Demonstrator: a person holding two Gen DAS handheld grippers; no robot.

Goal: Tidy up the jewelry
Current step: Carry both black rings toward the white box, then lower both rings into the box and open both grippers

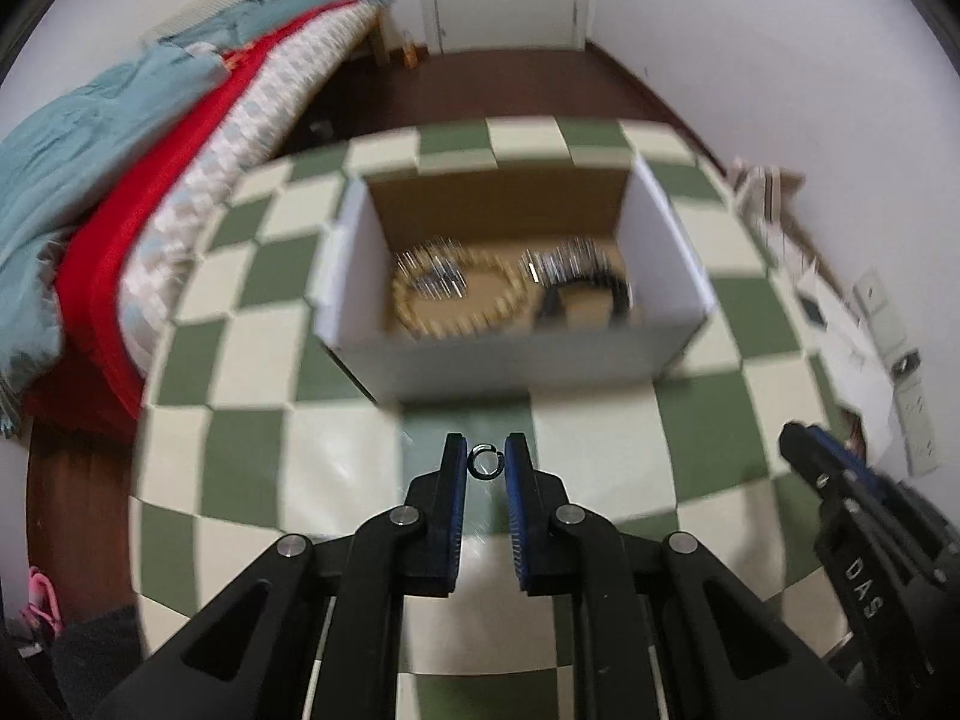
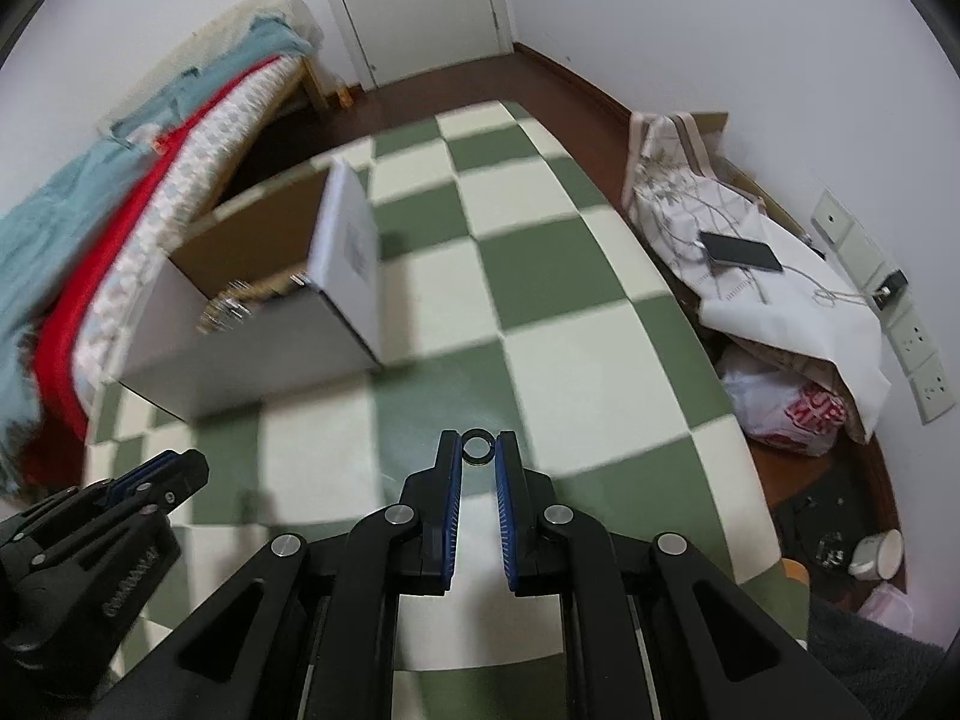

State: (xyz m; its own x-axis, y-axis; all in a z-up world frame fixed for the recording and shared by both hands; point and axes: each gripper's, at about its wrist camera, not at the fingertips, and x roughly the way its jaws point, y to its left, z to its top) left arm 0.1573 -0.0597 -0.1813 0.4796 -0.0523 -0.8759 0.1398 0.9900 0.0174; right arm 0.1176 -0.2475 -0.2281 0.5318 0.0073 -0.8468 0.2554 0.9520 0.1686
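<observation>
Two rings, one per gripper, box up next

The left gripper (image 1: 486,461) pinches one small ring (image 1: 485,461); the right gripper (image 2: 478,449) clamps another ring (image 2: 477,448). Both hang above the checkered table (image 1: 600,432), probably so they clear the white box (image 1: 516,360) wall where bracelets (image 1: 462,291) already sit.

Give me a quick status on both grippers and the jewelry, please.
Left gripper shut on a small ring. Right gripper shut on another ring. Open box ahead, jewelry inside. Nothing in the way.
</observation>
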